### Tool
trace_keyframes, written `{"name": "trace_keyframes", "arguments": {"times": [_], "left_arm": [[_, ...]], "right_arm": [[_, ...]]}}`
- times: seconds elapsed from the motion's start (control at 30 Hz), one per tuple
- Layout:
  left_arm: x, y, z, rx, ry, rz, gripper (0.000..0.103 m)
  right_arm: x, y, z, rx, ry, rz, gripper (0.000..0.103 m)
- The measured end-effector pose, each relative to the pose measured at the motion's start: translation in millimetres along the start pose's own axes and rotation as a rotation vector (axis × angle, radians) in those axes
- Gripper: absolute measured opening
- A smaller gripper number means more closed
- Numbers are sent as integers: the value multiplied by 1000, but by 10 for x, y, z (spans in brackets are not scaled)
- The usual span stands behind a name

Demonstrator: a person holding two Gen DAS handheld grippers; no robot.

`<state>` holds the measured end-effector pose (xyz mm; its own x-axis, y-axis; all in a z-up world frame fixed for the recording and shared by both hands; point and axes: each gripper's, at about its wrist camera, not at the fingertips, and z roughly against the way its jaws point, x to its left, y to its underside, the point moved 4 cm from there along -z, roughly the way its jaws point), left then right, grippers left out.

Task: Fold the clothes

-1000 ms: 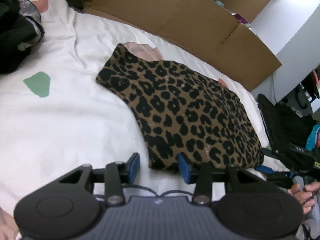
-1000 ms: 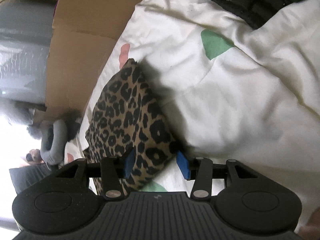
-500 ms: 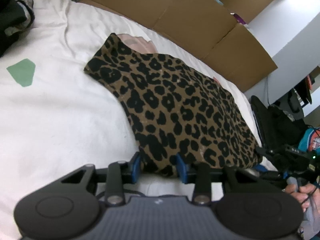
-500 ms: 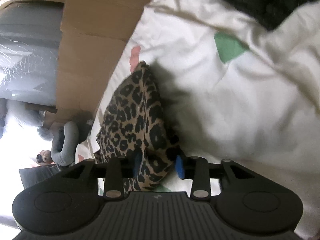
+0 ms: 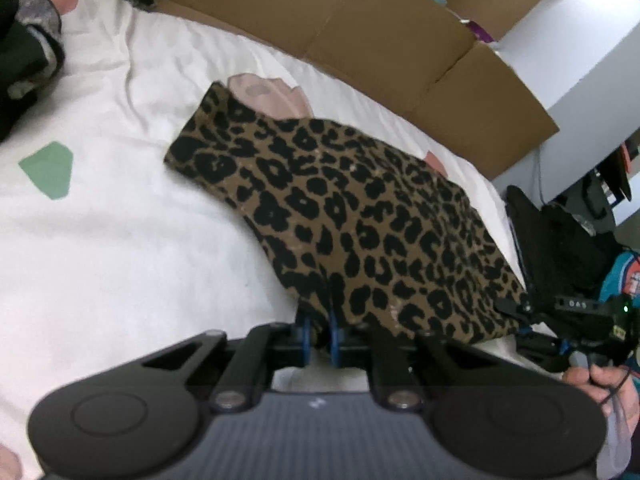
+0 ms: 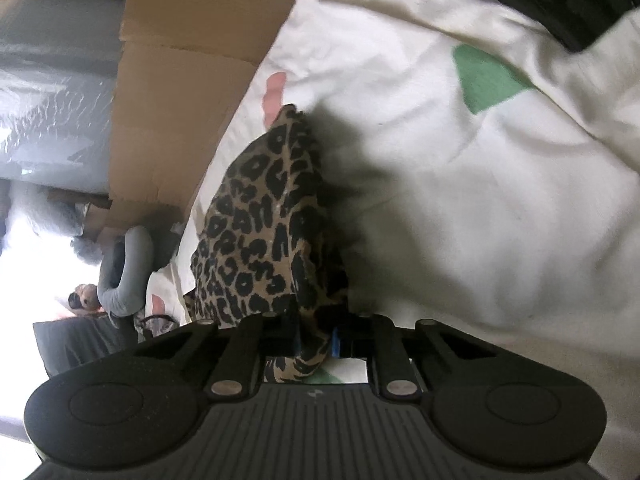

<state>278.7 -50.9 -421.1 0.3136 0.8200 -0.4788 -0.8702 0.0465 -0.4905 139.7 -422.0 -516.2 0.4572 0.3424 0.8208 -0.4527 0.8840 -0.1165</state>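
between the blue pads of my left claw sits the near hem of the brown-and-black leopard-print cloth garment, jaws closing on a thin pinch. my right claw, off to the side, is closing on the other near corner. the rest lies ahead of both claws on the white bedsheet with green and pink patches. with so little fabric caught, i judge a lift could slip a corner free or drag up the sheet.

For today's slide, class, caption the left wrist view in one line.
Left gripper closing on the near edge of a leopard-print garment spread on a white bedsheet.
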Motion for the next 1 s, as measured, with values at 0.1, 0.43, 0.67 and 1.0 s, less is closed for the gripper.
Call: {"name": "trace_keyframes", "arguments": {"times": [0.1,0.43,0.67,1.0], "left_arm": [[-45,-12,45,3,-1,-9,9],[-58,147,198,41,-25,24,9],[-45,306,223,72,-40,57,9],[-76,582,257,166,-44,180,9]], "right_arm": [[87,7,40,16,1,25,11],[222,267,135,112,14,76,11],[332,462,185,170,16,117,11],[425,504,287,193,42,189,10]]}}
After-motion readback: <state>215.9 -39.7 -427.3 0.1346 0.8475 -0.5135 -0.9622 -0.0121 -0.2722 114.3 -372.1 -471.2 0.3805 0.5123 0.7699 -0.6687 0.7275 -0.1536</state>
